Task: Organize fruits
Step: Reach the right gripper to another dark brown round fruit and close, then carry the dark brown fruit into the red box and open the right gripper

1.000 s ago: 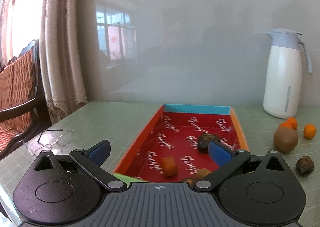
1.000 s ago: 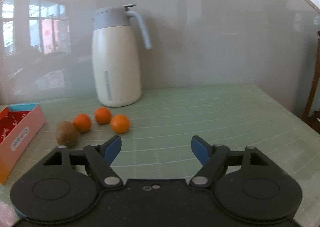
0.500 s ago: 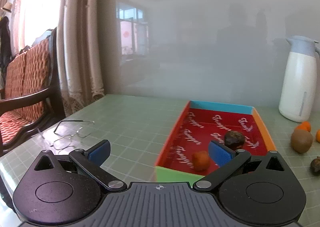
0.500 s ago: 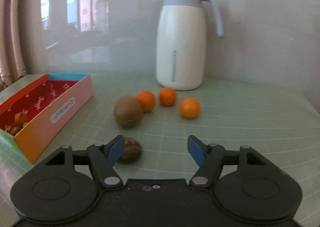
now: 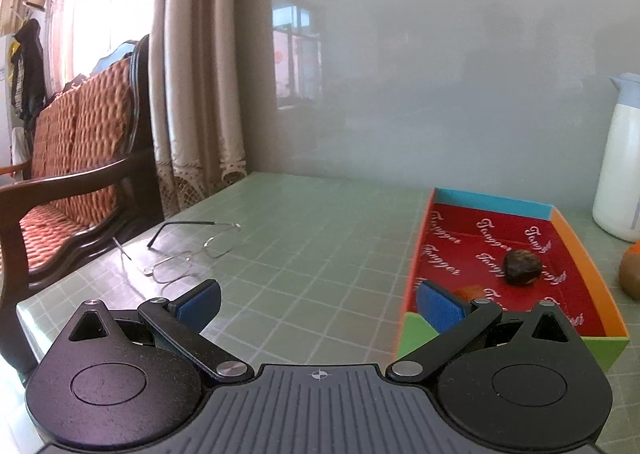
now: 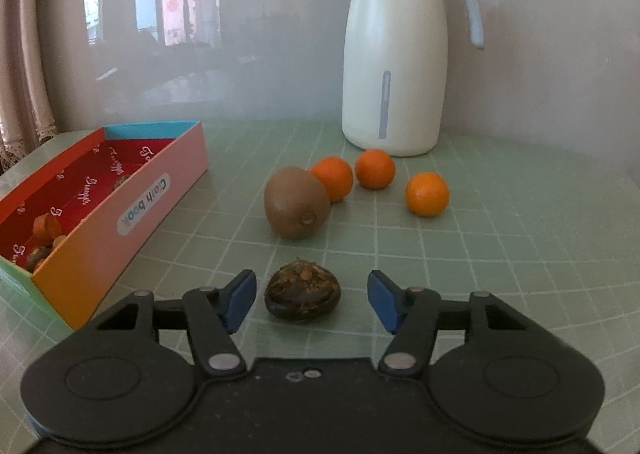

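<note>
Dark, rough-skinned fruit (image 6: 303,296) lies on the table (image 6: 500,254) between the right gripper (image 6: 312,300)'s jaws, which have just been closing but stand clear of it. Centre it, then squeeze gently. Beyond wait the kiwi (image 6: 297,208) and oranges (image 6: 427,194); left of the jaws, the box (image 6: 120,210). The left gripper (image 5: 318,304)'s jaws gape empty.

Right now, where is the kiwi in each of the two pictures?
Left wrist view: kiwi at the far right edge, cut off, right of the box.
Right wrist view: kiwi near the centre, beside the oranges.
Shared landmark: the white jug.
</note>
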{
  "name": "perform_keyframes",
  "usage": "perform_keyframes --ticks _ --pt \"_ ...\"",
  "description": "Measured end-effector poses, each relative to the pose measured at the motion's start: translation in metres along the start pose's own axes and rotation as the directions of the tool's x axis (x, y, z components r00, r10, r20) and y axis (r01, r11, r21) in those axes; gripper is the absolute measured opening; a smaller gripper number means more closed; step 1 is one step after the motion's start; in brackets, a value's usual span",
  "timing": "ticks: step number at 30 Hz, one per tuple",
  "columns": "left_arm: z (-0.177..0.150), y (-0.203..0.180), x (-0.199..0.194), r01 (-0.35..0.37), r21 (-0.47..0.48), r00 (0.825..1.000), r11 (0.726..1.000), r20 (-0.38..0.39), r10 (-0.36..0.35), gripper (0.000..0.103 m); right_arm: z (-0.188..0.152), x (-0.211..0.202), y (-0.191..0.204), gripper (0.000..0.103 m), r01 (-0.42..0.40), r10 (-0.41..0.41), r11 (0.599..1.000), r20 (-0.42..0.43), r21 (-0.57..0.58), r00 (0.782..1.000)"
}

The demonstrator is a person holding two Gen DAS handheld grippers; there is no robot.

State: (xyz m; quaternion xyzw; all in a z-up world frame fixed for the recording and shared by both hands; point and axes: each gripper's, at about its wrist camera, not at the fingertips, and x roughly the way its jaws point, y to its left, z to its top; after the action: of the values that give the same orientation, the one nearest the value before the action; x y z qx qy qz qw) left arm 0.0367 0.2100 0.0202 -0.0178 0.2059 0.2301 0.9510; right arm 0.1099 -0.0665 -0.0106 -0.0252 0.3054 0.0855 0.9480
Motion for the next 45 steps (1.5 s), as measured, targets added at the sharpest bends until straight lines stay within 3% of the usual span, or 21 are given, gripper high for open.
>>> perform_keyframes --ticks 2,4,6,14,24,35,45 --pt "-0.001 0.003 0.001 -0.003 0.003 1.000 1.000 -0.002 0.003 0.103 -0.001 0.005 0.001 0.058 0.009 -0.009 1.000 -0.020 0.009 1.000" --pt "-0.002 0.006 0.001 -0.009 0.006 1.000 1.000 -0.004 0.009 0.103 0.000 0.011 0.003 0.046 0.003 -0.002 1.000 -0.044 0.020 0.999" --pt "-0.003 0.010 0.002 -0.015 0.002 1.000 1.000 -0.006 0.015 0.103 -0.001 0.013 0.008 0.043 0.021 -0.020 1.000 -0.054 0.007 0.998" --pt "-0.007 0.024 0.003 -0.034 -0.009 0.999 0.999 -0.014 0.034 0.103 0.003 0.010 0.022 0.043 -0.013 0.014 1.000 -0.024 0.019 1.000" --pt "-0.010 0.037 0.005 -0.049 -0.014 0.999 0.999 -0.024 0.049 0.103 0.013 -0.002 0.057 0.043 -0.082 0.082 0.997 0.075 0.002 0.994" --pt "-0.013 0.049 0.007 -0.076 0.005 0.997 0.997 -0.030 0.076 0.103 0.030 -0.021 0.092 0.043 -0.172 0.179 0.984 0.220 -0.050 0.959" --pt "-0.016 0.056 0.007 -0.089 0.008 0.995 0.996 -0.044 0.089 0.103 0.027 -0.024 0.124 0.043 -0.207 0.240 0.965 0.230 -0.160 0.943"
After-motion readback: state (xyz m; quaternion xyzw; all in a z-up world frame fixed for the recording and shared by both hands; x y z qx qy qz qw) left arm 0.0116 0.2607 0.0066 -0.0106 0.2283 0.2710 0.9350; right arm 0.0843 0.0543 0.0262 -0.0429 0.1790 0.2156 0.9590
